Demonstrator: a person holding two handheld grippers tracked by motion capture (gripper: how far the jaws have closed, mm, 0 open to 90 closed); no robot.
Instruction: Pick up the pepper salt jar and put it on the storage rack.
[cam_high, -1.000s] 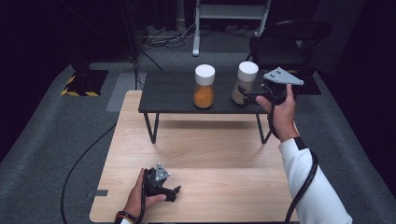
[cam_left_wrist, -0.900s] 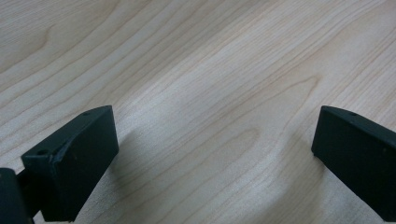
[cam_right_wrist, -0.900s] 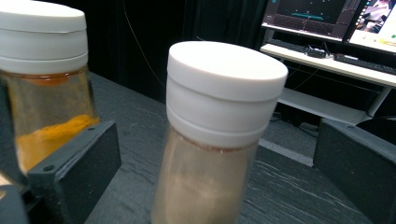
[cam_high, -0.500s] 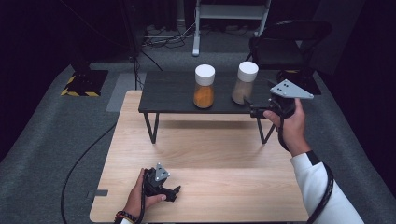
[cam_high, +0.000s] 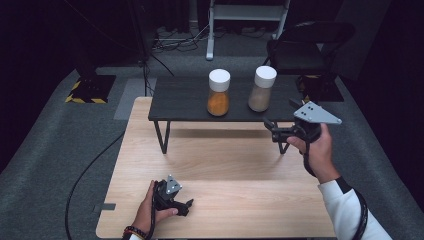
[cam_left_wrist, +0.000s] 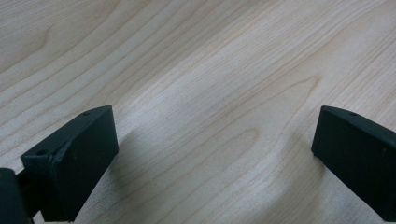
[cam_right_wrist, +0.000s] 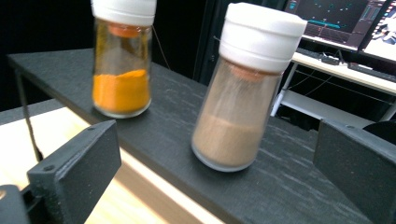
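The landmark is the dark raised shelf (cam_high: 185, 102), which is standing on thin legs at the far end of the light wooden table (cam_high: 225, 165).

Two glass shaker jars with white caps are standing upright on the shelf, apart from each other. The jar of orange powder (cam_high: 219, 93) is sitting near the shelf's middle. The jar of brown powder (cam_high: 261, 89) is sitting toward the shelf's right end, near the front edge. In the right gripper view, the brown jar (cam_right_wrist: 243, 88) is appearing between the two black jaws and beyond them, with the orange jar (cam_right_wrist: 122, 58) to its left on the same shelf surface (cam_right_wrist: 173, 130).

The right gripper (cam_high: 272, 131) is hovering just off the shelf's front right corner, held in the person's right hand (cam_high: 315, 150), with its jaws pointing toward the shelf. Its jaws are standing wide apart and are gripping nothing. They are not touching the brown jar; a clear gap is showing between the jaw tips and the glass.

The left gripper (cam_high: 186, 205) is lying well away from the shelf, on the near part of the table, with the person's left hand (cam_high: 150, 210) wrapped around it. In the left gripper view, its jaws are spread wide over bare wood grain (cam_left_wrist: 210, 93) and are clamping nothing.

A black cable (cam_high: 90, 170) is trailing off the table's left edge onto the grey carpet.
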